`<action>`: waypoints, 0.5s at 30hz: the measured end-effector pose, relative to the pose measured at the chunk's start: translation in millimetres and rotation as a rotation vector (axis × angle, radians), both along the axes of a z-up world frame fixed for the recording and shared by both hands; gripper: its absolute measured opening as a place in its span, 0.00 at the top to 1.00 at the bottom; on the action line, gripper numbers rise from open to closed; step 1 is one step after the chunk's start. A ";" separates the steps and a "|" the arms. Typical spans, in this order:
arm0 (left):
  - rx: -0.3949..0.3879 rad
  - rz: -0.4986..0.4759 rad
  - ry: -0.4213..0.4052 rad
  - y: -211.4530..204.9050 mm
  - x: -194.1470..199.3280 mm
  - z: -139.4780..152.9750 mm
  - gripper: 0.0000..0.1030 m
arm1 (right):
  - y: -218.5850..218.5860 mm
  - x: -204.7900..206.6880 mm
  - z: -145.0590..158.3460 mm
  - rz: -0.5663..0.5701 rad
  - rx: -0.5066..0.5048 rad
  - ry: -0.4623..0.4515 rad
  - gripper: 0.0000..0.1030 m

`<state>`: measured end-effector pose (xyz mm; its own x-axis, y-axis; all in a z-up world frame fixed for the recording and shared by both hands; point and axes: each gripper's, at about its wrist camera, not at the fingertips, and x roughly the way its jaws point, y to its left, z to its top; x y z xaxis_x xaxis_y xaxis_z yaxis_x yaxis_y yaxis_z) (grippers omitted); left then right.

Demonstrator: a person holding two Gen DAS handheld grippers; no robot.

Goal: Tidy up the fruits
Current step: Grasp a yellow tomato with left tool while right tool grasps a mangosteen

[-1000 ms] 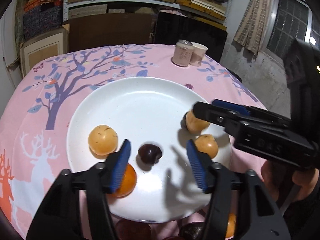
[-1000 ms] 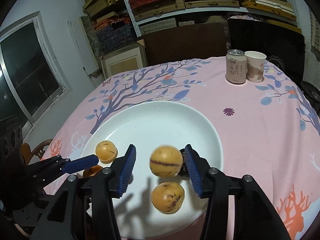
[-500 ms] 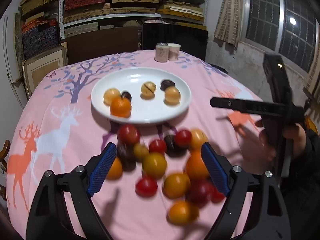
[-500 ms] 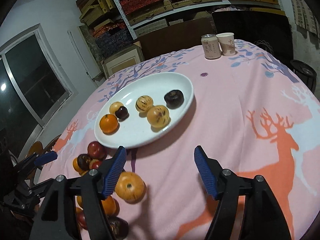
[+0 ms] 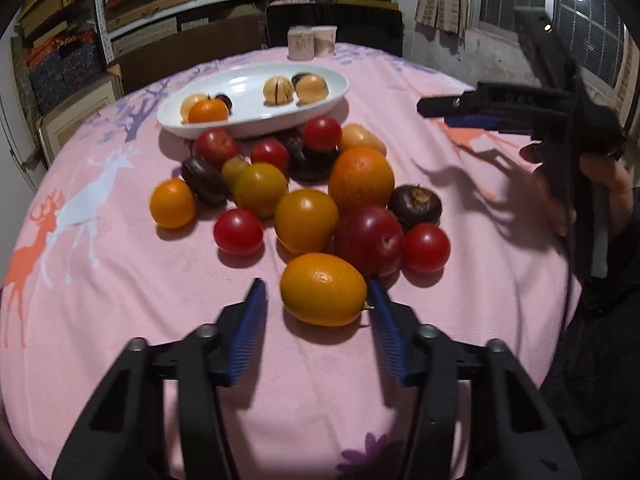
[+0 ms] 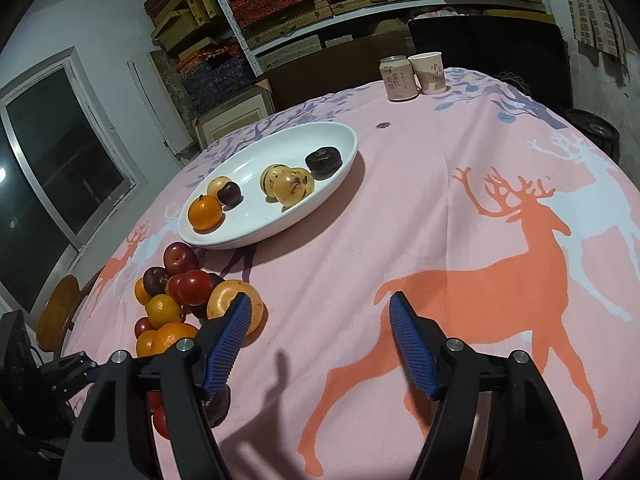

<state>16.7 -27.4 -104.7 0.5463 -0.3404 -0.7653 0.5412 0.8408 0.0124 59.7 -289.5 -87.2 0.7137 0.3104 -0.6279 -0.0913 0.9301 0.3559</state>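
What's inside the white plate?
The plate holds an orange, a small dark plum, three tan fruits and a dark brown one. Its near rim hides nothing much.

Each black claw (image 5: 318, 294) has ribbed blue pads (image 5: 250, 332) and silver screws.

Heaped on the surface (image 5: 120, 280), just this side of the plate (image 5: 244, 120): a pile of fruit (image 5: 312, 200), nearest piece (image 5: 323, 289) lying between the closing jaws of the left gripper (image 5: 318, 320), right pad at its end, left pad apart. On the plate, a few pieces (image 6: 288, 184) in two small clusters, left and right. Behind the plate at the far edge, a can (image 6: 398, 79) and a cup (image 6: 430, 72) side by side; right gripper (image 6: 320, 340) over bare cloth, right of the pile.
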 end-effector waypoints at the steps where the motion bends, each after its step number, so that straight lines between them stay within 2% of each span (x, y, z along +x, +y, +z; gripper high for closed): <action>1: -0.005 -0.001 -0.016 -0.9 -1.8 -0.1 0.57 | -0.3 0.2 0.0 0.003 0.001 0.002 0.30; 4: -0.006 -0.014 -0.049 -1.5 -7.5 0.6 0.58 | 3.9 -1.6 0.2 0.038 -0.007 -0.001 0.30; 9: -0.065 0.006 -0.065 11.3 -10.5 13.4 0.58 | 38.7 -17.7 2.0 0.259 -0.072 -0.017 0.31; 11: -0.081 0.019 -0.063 16.4 -10.3 17.2 0.58 | 54.0 -25.8 0.6 0.330 -0.119 -0.004 0.35; 15: -0.110 0.029 -0.060 22.8 -9.2 21.6 0.58 | 69.0 -26.5 -4.2 0.363 -0.163 0.039 0.50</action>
<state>7.5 -4.6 -83.1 0.6011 -0.4038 -0.6897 0.5174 0.8543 -0.0493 33.2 -220.5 -91.4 0.5503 0.4320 -0.7146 -0.4141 0.8843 0.2156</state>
